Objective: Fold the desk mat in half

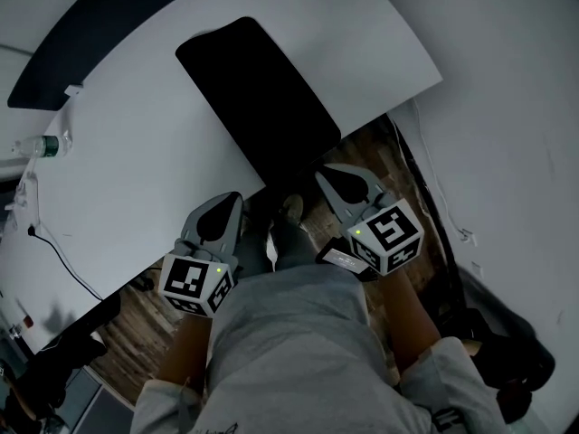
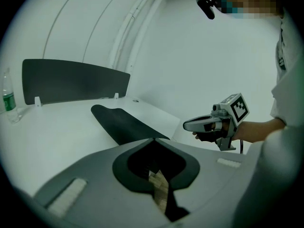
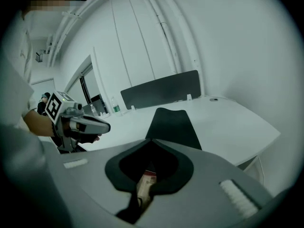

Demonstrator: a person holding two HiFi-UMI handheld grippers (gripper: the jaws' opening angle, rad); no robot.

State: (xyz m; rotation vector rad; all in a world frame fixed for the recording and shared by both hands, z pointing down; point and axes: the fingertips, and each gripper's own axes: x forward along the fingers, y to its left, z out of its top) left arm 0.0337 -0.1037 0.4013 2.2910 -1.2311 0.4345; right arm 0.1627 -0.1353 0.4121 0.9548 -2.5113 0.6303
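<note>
Showing shut jaws on right gripper (image 3: 153, 140), tips meeting right at near end of black desk mat (image 3: 172, 125); pinch on mat edge not clear. Same on left gripper (image 2: 153, 139): jaws together, tips at mat's near end. Mat flat, lengthwise on white table (image 1: 136, 152), near end at table's front edge. Water bottle (image 1: 43, 146) at table's far left, dark divider panel (image 2: 71, 80) behind.
</note>
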